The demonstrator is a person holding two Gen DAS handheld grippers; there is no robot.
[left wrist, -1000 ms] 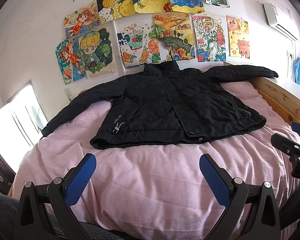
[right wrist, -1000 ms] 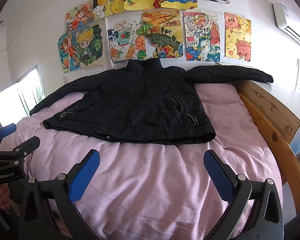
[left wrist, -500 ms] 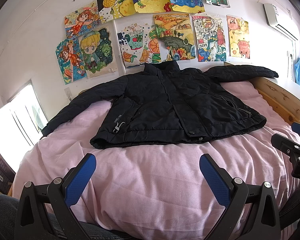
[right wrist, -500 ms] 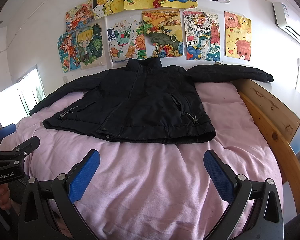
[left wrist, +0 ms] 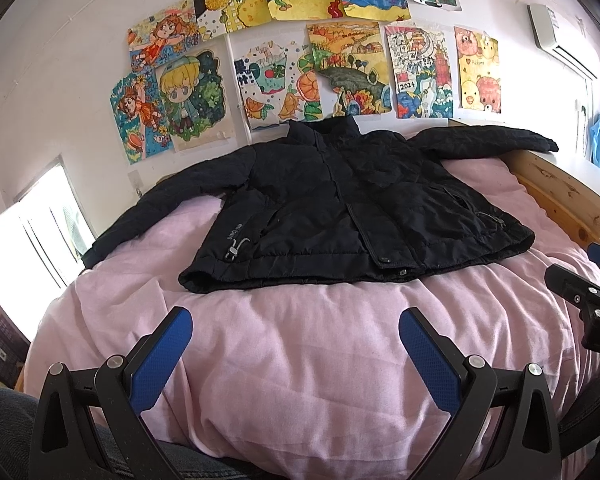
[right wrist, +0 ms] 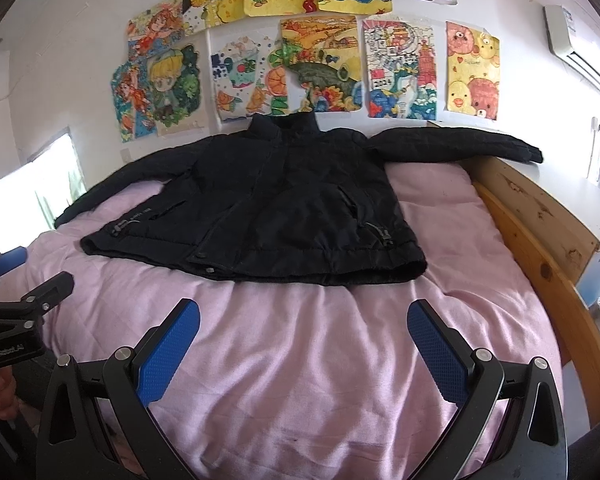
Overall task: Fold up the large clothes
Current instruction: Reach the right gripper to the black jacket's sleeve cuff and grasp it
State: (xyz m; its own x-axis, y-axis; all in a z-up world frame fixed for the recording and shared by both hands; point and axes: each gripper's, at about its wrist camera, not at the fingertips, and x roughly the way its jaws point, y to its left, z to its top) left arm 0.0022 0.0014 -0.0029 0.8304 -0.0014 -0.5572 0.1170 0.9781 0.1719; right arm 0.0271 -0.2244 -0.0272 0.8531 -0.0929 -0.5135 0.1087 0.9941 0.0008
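Two views share one pink bedspread [left wrist: 300, 352]. From the left wrist, the black jacket [left wrist: 352, 212] lies flat at 12 o'clock, sleeves out, under drawings [left wrist: 300, 60]; the left gripper [left wrist: 296, 332] is spread wide, empty. A blue cloth, perhaps, hangs at 3 o'clock. From the right wrist, the right gripper [right wrist: 304, 328] gapes too; only here the wooden bed frame [right wrist: 540, 240] runs fully along 3 o'clock.

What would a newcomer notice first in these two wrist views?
The black jacket spread flat, front up, across the far half of the pink bedcover, both sleeves stretched out, one reaching over the wooden bed frame. Behind it, a wall of bright children's drawings. In the foreground, the left tool and right tool are both open and holding nothing, short of the jacket's hem.
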